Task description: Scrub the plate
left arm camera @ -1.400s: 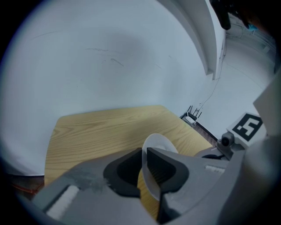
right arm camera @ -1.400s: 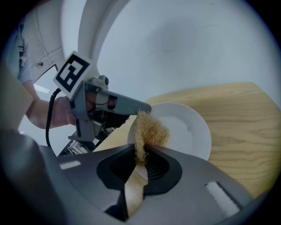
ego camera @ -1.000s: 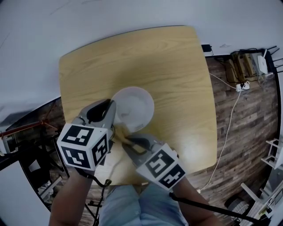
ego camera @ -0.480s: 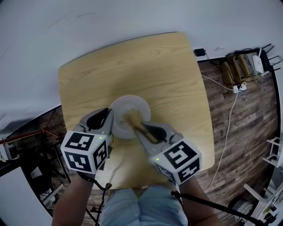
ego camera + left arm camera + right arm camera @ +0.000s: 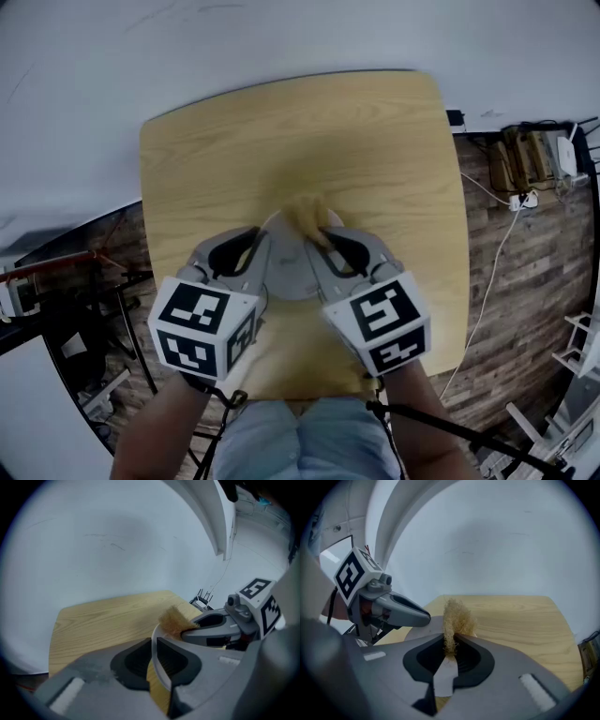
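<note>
Jaws of the left gripper [image 5: 153, 658] are shut tight on the rim of the plate [image 5: 292, 272], which it holds edge-on with only a thin white rim showing between them. Jaws of the right gripper [image 5: 451, 654] are pinched shut on the scrubber [image 5: 454, 618], a tan fibrous wad sticking out past the tips.

The plate sits near the counter's front edge, between the two grippers and mostly hidden under them. I cannot tell whether it rests flat or is tipped up. The scrubber is at the plate's far rim, overhanging it toward the middle of the counter [image 5: 375, 150]. The two grippers are side by side and close together, both pointing away from the person. The counter is bare wood otherwise, with wood-plank floor [image 5: 525, 281] to the right.

What changed: a second ago the scrubber was at the near side of the plate, and half a second ago it was about mid-plate. Now it is at the far edge, so one stroke has run across the plate from near to far. That looks like scrubbing in progress, with this pass at its end. A return stroke or a new lane seems due, though that is only a guess.

Other differences: the right gripper has pushed forward and now sits level with the left one. More of the plate was in view before, and now the grippers cover most of it. The left grip on the rim looks unchanged. The head camera has also shifted a bit, so the counter sits differently in the picture.
</note>
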Tool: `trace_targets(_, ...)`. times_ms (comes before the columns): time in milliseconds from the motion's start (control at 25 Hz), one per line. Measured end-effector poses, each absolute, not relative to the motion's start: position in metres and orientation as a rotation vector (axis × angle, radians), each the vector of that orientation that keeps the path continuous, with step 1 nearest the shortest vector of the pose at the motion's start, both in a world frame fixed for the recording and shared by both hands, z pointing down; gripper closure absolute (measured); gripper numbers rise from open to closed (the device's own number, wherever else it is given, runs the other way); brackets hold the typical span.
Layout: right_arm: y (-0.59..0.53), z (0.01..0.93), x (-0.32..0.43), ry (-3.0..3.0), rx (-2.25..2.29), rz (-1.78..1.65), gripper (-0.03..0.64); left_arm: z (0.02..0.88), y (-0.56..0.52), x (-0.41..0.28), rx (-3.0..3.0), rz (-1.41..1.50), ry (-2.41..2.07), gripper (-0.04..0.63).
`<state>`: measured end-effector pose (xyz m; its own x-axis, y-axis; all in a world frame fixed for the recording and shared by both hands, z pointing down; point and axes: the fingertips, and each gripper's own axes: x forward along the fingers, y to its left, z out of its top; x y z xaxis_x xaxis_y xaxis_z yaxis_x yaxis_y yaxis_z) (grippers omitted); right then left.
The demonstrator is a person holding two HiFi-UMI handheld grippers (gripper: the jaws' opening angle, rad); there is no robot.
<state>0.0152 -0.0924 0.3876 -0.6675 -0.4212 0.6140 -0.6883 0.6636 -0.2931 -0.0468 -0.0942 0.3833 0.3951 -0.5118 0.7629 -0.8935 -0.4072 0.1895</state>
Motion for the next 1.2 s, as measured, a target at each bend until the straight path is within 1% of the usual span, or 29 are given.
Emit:
trace_targets(440,-0.053,0.398,-0.029,-2.396,0.668,0.709,0.569,0.388,-0.093,-0.061,2.03,0.809,-1.196,0.535)
trace_targets(760,-0.027,0.402,-0.039,-2.405,0.552,0.689,0.57,0.393,-0.092,-0.063,1.982,0.766,-1.199,0.535)
trace_targets(1200,0.037,0.403,-0.061,-2.415,0.339,0.697,0.571,0.392,-0.091,-0.066,2.014,0.788,-1.21,0.535)
